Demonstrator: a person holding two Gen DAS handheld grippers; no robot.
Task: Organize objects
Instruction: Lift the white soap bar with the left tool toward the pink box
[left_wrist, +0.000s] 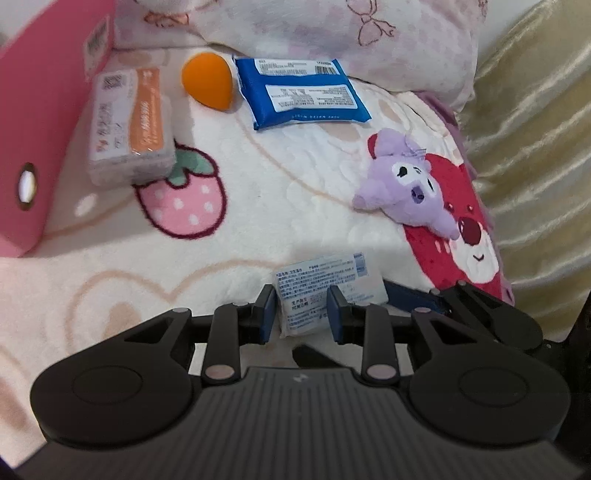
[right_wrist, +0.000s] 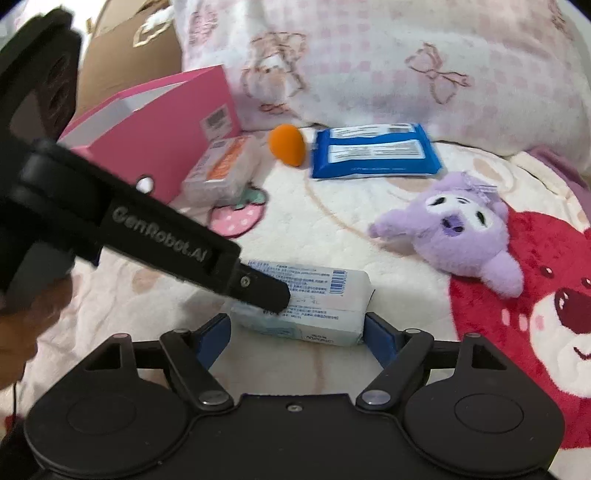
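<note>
While both tools sit low over it, the cream fleece blanket with strawberry and red bear prints (left_wrist: 280, 177) takes up most of both views, with a pale pink pillow printed with bows (right_wrist: 388, 66) lying along its far edge. On the far left a pink cardboard box with a round finger hole (left_wrist: 40, 122) rests on the blanket, and a brown cardboard box (right_wrist: 125, 51) shows behind it.

Next down in size: a blue flat wipes pack with white labels (left_wrist: 301, 94) lies flat near the pillow, a purple plush toy with a white face (right_wrist: 461, 236) lies on its side at the edge of the red bear print, and a clear-wrapped tissue pack with an orange stripe (left_wrist: 131, 125) sits just beside the pink box. Between that and the blue pack is an orange teardrop makeup sponge (left_wrist: 208, 79).

The task item right now is the small white wipes pack with blue print (right_wrist: 314, 306), lying on the blanket in the near middle. The right tool (right_wrist: 297, 332) is spread wide around it (pads look just off its ends, no squeeze). The left tool (left_wrist: 301, 308) is narrow, its fingers either side of the same pack's end; I can't tell if they're actually pinching it.
</note>
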